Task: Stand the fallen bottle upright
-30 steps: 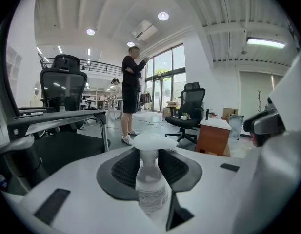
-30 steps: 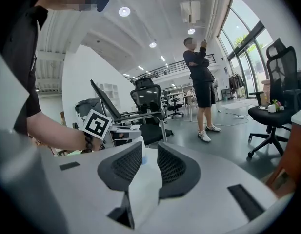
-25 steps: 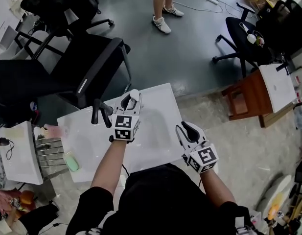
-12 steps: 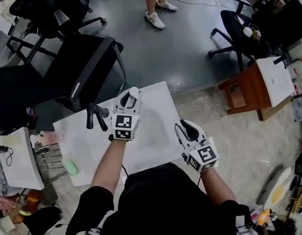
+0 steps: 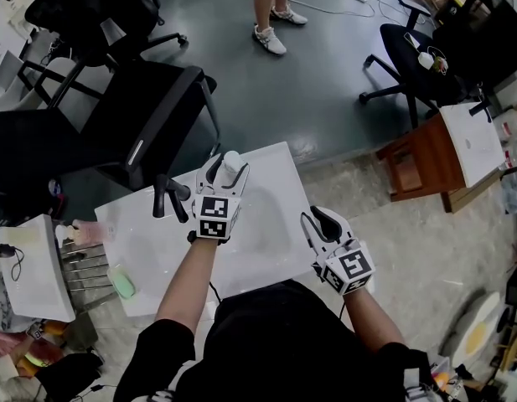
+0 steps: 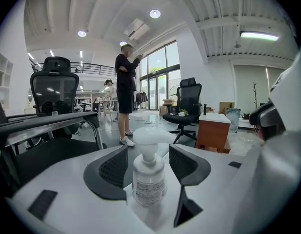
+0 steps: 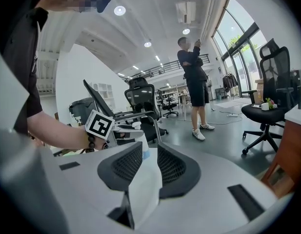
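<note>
A small clear pump bottle (image 6: 149,175) with a white pump head stands upright on the white table (image 5: 266,249). It stands between the jaws of my left gripper (image 6: 148,150), which have just been opening; a gap shows on each side of the bottle and neither pad presses on it. In the head view the bottle's white top (image 5: 231,161) shows at the tip of the left gripper (image 5: 227,169), near the table's far edge. My right gripper (image 5: 313,219) rests over the table's right side, jaws a little apart with nothing between them. From the right gripper (image 7: 150,150) the bottle (image 7: 140,139) shows beyond its jaws.
A black office chair (image 5: 153,111) stands against the table's far left, its armrest (image 5: 170,198) by the table edge. A grey rack with a green item (image 5: 121,282) is at the left. A wooden side table (image 5: 430,162) stands to the right. A person's legs (image 5: 271,11) show farther off.
The left gripper's jaws have spread apart from the bottle, which stays upright on the table. The right gripper has kept still.
</note>
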Demonstrator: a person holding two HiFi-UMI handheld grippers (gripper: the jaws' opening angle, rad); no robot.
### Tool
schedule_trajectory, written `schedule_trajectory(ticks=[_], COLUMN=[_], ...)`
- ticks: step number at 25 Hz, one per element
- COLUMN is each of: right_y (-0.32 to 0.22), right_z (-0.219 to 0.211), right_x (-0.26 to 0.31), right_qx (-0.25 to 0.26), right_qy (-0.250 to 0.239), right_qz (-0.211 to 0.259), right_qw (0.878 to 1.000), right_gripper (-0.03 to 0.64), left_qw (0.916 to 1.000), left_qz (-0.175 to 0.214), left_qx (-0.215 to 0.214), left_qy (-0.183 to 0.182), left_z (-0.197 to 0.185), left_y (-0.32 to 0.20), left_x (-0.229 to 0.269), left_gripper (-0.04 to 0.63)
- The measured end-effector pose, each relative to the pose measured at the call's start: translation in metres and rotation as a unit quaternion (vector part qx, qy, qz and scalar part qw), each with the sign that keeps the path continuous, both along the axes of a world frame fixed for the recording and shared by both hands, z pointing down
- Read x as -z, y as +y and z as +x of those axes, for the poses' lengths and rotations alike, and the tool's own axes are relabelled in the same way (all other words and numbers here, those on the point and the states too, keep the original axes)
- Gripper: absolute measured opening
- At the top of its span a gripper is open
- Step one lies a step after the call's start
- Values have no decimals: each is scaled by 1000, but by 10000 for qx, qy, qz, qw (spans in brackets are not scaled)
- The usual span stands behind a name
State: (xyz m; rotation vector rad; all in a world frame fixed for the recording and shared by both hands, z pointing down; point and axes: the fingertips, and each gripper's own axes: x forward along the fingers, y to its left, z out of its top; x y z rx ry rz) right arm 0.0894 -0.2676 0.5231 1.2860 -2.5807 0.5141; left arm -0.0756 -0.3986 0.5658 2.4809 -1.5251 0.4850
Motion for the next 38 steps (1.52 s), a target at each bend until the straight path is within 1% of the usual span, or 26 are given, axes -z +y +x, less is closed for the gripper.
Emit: schedule_trajectory(ticks=[2, 5, 10, 14, 18, 21, 24, 25, 27, 28, 29, 32, 35, 38], right_y=[1, 0, 0, -2, -5, -5, -10, -11, -12, -13, -14, -15, -15, -15], right_z=[2, 4, 6, 5, -1, -8, -14, -16, -19, -21, -23, -31, -40, -49], right_x=[1, 2, 6, 10, 16, 23, 31, 34, 38, 39, 40, 42, 43, 41], right_qx=[-12, -32, -50, -54, 8, 123, 212, 244, 311, 334, 353, 449, 590, 762], right_qy=[10, 21, 16, 31, -50, -95, -161, -181, -220, -245, -271, -331, -398, -412], right_qz=[26, 68, 186, 310, 416, 548, 683, 718, 764, 780, 793, 831, 838, 790], right_qw=[10000, 10000, 9998, 9995, 9991, 9984, 9973, 9970, 9963, 9961, 9959, 9950, 9939, 9931], right_gripper=[112, 112, 112, 112, 112, 112, 112, 110, 107, 104, 98, 84, 75, 69], left_qw=[10000, 10000, 9998, 9996, 9994, 9988, 9983, 9981, 9974, 9970, 9965, 9953, 9925, 9895], left_qz=[-17, 25, 135, 165, 262, 397, 523, 553, 604, 626, 653, 648, 596, 670], left_qx=[-59, -71, 67, 216, 237, 278, 269, 284, 377, 435, 487, 650, 892, 1080], left_qy=[9, 6, -132, -46, -23, 68, 12, 8, 81, 138, 192, 292, 586, 693], left_z=[2, 2, -4, -11, -12, -13, -17, -20, -26, -29, -32, -40, -50, -58], left_y=[3, 9, 21, 34, 53, 68, 79, 83, 92, 97, 102, 114, 127, 139], left_x=[1, 5, 12, 20, 31, 42, 53, 57, 63, 65, 68, 70, 74, 81], left_gripper=[293, 308, 308, 310, 314, 314, 313, 303, 252, 219, 169, 89, 53, 37])
